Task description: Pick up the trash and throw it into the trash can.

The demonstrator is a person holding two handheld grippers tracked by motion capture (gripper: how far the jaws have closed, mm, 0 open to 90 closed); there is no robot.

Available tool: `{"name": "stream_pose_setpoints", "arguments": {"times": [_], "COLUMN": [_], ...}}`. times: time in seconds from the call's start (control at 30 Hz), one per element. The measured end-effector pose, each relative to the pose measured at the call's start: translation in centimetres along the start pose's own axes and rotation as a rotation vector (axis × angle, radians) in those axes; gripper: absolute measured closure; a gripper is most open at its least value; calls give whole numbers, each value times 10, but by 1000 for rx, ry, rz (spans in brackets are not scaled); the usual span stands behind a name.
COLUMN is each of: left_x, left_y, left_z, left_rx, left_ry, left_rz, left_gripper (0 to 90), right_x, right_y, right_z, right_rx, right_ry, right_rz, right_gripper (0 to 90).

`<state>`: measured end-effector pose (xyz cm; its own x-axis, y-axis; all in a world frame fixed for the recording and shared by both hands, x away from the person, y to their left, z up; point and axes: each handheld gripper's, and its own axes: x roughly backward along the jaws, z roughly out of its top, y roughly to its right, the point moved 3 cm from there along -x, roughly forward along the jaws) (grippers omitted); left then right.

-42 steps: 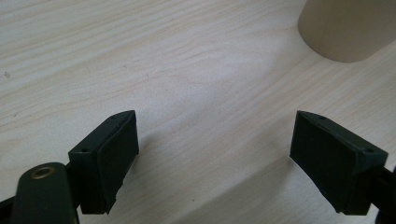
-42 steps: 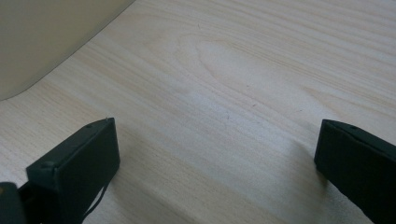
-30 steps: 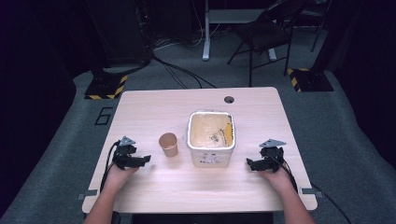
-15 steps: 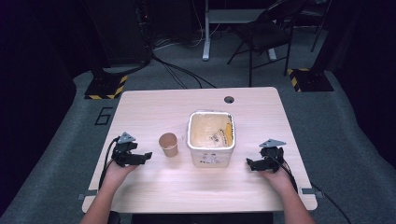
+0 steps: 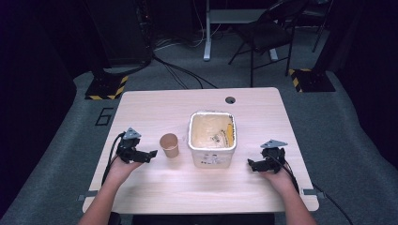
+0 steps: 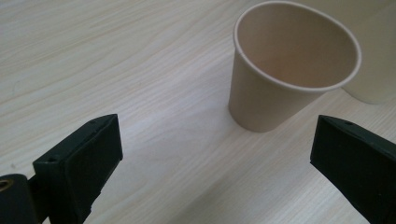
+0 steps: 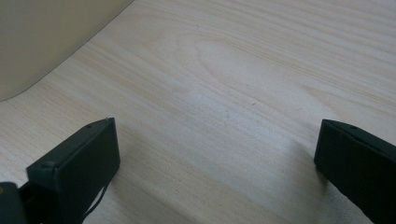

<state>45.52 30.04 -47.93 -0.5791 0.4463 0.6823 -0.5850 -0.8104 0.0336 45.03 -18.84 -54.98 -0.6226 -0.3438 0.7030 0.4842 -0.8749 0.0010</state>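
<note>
Cup (image 5: 169, 145) as landmark, high view: one paper cup stands upright on the tabletop (image 5: 197, 187), just to the left of the one cream tub (image 5: 212, 137) and apart from it. My left gripper (image 5: 151, 153) sits on the cup's left and a little toward me, its tips pointing at the cup's base with only a narrow strip of bare wood between. My right gripper (image 5: 251, 164) lies on the far side of the tub from the cup, well apart from it, so the left hand is plainly the nearer. Count: one cup, one tub, two grippers.

Left gripper view: the cup (image 6: 289, 70) stands ahead of the left gripper (image 6: 219, 154) and off toward its right jaw, mouth open upward, long axis vertical; the tub's pale wall (image 6: 373, 70) rises just behind the cup. The jaws have just been opening and now stand wide, with bare wood and nothing else between them. I judge the coming move to be a short advance with a slight shift toward the right jaw, so that the cup's wall falls between the jaws.

Right gripper view: the right gripper (image 7: 217, 154) has its jaws spread wide over bare tabletop (image 7: 233, 84), holding nothing; the tub's wall (image 7: 42, 37) fills the upper left corner.
</note>
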Motion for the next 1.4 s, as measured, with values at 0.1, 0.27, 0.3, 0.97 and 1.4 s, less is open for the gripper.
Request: {"name": "stream_pose_setpoints", "arguments": {"times": [0.1,0.27,0.3,0.97,1.4], "left_x": [-3,-7,-8,-25,-38], "left_y": [3,10,11,29,34], "left_z": [4,11,13,35,40], "left_rx": [-9,-26,-35,-75,-77], "left_ry": [2,14,22,20,-3], "left_rz": [-16,-46,-49,-97,-107], "left_gripper": [9,8,7,0,0], "right_x": [0,0,0,0,0], "right_y": [0,0,0,0,0], "right_z": [0,0,0,0,0], "right_rx": [0,0,0,0,0], "right_ry": [0,0,0,0,0], "right_rz": [0,0,0,0,0], "right_gripper": [0,0,0,0,0]}}
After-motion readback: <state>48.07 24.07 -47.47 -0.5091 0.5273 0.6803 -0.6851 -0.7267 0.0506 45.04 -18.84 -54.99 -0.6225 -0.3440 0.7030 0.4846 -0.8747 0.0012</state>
